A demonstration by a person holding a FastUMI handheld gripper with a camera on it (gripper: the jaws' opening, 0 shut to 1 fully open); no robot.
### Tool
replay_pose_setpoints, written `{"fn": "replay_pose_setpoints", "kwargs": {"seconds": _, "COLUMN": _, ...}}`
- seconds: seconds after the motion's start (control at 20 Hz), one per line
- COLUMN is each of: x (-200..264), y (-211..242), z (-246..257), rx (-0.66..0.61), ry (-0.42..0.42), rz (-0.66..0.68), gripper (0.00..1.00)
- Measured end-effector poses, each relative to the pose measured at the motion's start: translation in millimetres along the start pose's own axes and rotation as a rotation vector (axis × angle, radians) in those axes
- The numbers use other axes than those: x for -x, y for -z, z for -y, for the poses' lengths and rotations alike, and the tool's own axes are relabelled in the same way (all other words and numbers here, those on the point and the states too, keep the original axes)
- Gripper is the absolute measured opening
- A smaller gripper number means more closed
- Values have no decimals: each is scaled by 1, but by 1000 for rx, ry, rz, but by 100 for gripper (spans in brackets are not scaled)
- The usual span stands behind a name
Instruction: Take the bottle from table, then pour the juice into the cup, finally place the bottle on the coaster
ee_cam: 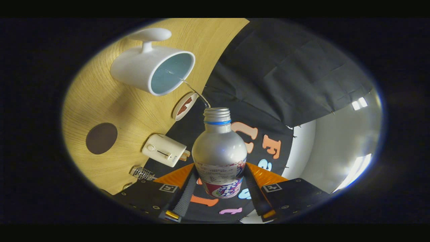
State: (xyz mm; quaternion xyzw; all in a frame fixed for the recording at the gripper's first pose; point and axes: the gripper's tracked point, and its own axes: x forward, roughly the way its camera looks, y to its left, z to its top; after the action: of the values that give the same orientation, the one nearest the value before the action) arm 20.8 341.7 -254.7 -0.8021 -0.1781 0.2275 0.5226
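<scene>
My gripper (220, 183) is shut on a silver bottle (220, 151) with an open threaded neck and a blue ring; both fingers press its labelled lower body. The view is rolled hard, so the wooden table (100, 101) stands beside the bottle. A thin stream of liquid (196, 92) arcs from the bottle's mouth into a white cup (153, 69) with a pale blue inside and a handle. The cup stands on the table beyond the bottle's mouth. A dark brown round coaster (101, 138) lies flat on the table, apart from the cup.
A small round dish (184, 106) with brown pieces sits near the table's edge, between cup and bottle. A white toaster-like box (164, 150) and a small metal spring-like item (142, 173) lie closer to my fingers. The booth's black cloth wall hangs beyond.
</scene>
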Motion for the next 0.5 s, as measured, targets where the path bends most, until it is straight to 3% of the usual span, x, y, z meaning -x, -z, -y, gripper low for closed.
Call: {"fn": "replay_pose_setpoints", "kwargs": {"seconds": 0.5, "x": 6, "y": -12, "z": -17, "rx": -38, "ry": -41, "rz": 10, "gripper": 76}}
